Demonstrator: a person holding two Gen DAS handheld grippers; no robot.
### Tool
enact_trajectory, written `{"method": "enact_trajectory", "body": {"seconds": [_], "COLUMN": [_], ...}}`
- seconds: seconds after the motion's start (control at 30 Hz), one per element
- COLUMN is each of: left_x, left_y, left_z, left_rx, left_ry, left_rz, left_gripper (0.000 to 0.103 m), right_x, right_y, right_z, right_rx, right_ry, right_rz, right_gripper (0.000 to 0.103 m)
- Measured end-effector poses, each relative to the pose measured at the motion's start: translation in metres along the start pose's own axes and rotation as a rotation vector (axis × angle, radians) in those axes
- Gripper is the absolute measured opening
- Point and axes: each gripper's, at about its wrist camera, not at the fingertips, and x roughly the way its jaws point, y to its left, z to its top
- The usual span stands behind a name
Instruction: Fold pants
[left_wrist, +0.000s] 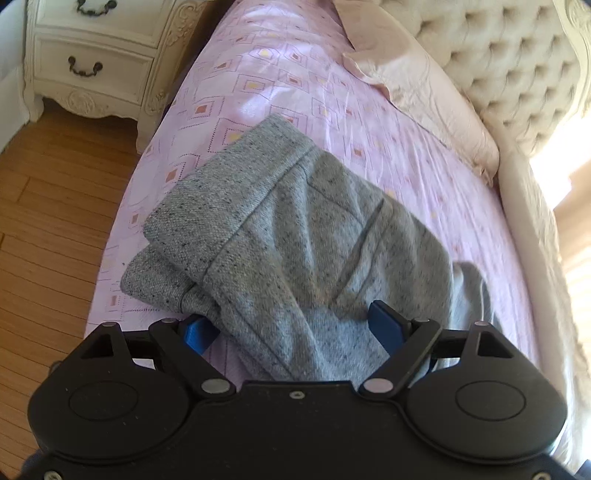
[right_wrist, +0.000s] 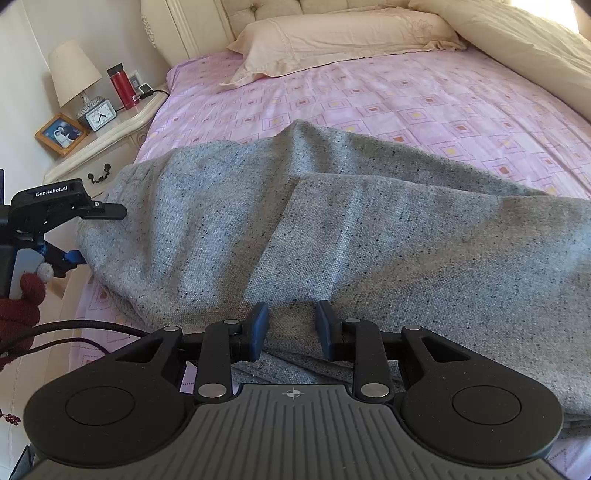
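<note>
Lying across the near part of a bed with a pink sheet printed in small squares, the pants are a grey, dark-flecked knit, already doubled over on themselves so that one layer ends in a straight folded edge running down toward the right wrist camera. From the left wrist view the same pants show a stitched seam, a pocket line and a thick band of cloth stacked at the side nearest the wooden floor. The left gripper has its blue fingers spread wide, with a bunched fold of the grey cloth lying between them; the pads stand clear of the fabric on either side, so nothing is clamped there. The right gripper has its blue fingers drawn much closer together, with a ridge of the cloth in the narrow gap, but whether the pads actually press on it cannot be told. Both tools tilt steeply down toward the mattress. In the right wrist view the left gripper appears at the left edge of the pants, carried by a hand in a dark red glove, with black cables trailing below it. A pale pillow lies at the head of the bed, well apart from the pants, and a cream nightstand stands beside it.
</note>
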Motion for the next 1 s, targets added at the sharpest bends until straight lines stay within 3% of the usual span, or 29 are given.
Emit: {"method": "enact_trajectory", "body": {"seconds": [0.2,0.27,0.33,0.37,0.43,0.47,0.6,0.73,0.83,1.0], "left_x": [-0.01,-0.016,-0.019,-0.02,-0.021,-0.021,-0.012,-0.003,0.003,0.012], "left_y": [0.022,0.024,0.016,0.012,0.007,0.007,-0.002,-0.005,0.001,0.003], "left_z": [-0.008,-0.017,-0.024,-0.027,-0.037,-0.043,-0.047,-0.032,-0.015,0.008], "left_rx": [-0.164,-0.154,-0.081,-0.056,-0.033,-0.024,0.018,0.012,-0.038,-0.062], "left_ry": [-0.053,-0.072,-0.071,-0.068,-0.055,-0.051,-0.101,-0.171,-0.175,-0.158], "left_rz": [-0.023,-0.026,0.037,0.049,0.051,0.051,0.06,0.089,0.049,0.049], "left_gripper": [0.071,0.071,0.071,0.072,0.086,0.087,0.101,0.1,0.1,0.096], "right_x": [-0.001,-0.001,-0.001,-0.002,-0.002,-0.002,-0.002,-0.002,-0.002,-0.003], "right_y": [-0.002,-0.002,-0.002,-0.003,-0.004,-0.004,-0.003,-0.003,-0.003,-0.004], "right_z": [0.0,0.0,0.0,-0.001,0.0,0.0,-0.001,0.0,0.0,0.001], "right_rx": [0.008,0.008,0.011,0.012,0.018,0.019,0.01,0.003,0.003,0.005], "right_ry": [0.001,0.002,0.001,0.001,0.001,0.002,0.002,0.004,0.005,0.006], "right_rz": [0.008,0.008,0.01,0.015,0.018,0.018,0.014,0.011,0.012,0.017], "right_gripper": [0.028,0.028,0.028,0.028,0.028,0.028,0.028,0.028,0.028,0.028]}}
